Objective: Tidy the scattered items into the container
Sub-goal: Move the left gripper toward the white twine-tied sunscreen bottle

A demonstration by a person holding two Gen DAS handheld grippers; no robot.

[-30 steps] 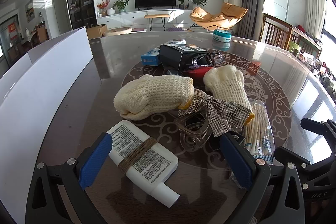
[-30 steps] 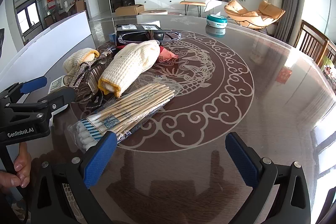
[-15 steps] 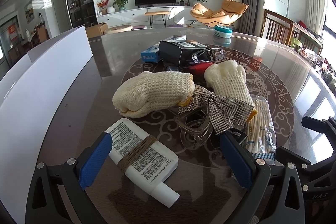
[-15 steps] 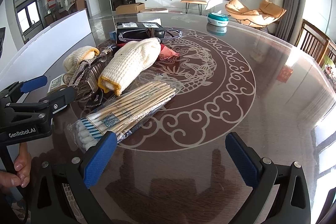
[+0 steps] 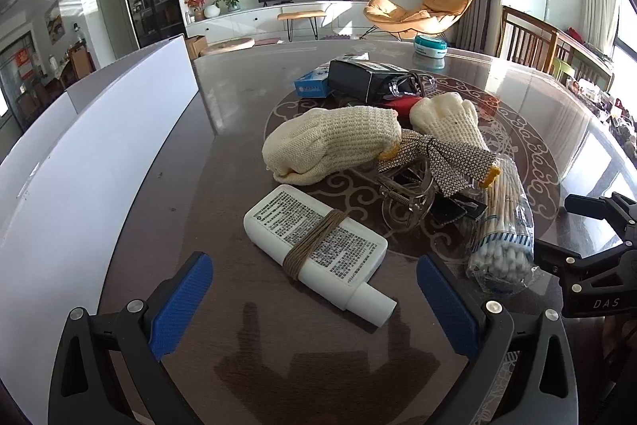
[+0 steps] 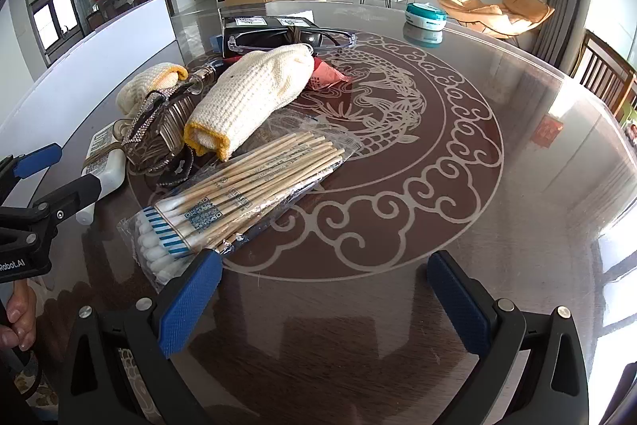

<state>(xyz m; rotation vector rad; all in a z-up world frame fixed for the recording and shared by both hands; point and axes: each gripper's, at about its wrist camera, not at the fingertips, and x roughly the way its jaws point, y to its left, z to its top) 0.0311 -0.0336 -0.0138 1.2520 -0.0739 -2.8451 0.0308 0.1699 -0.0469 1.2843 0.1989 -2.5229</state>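
Note:
A pile of items lies on the round table. A white tube wrapped with twine [image 5: 318, 237] lies just ahead of my open, empty left gripper [image 5: 314, 301]. Behind it lie two cream knit gloves [image 5: 330, 142], a sparkly hair clip [image 5: 430, 166], a bag of cotton swabs [image 5: 503, 226], glasses and a black box [image 5: 366, 78]. My right gripper [image 6: 324, 299] is open and empty, its left finger next to the swab bag [image 6: 239, 194]. The white container wall [image 5: 79, 154] stands at the left.
A teal round tin [image 6: 424, 16] sits at the far side of the table [image 6: 517, 186]. A small blue box [image 5: 312, 86] lies by the black box. Chairs [image 5: 529, 38] stand at the right edge.
My left gripper has pulled back and lifted slightly, so the white tube now lies ahead of the fingers rather than between them. The right gripper has edged forward toward the swab bag.

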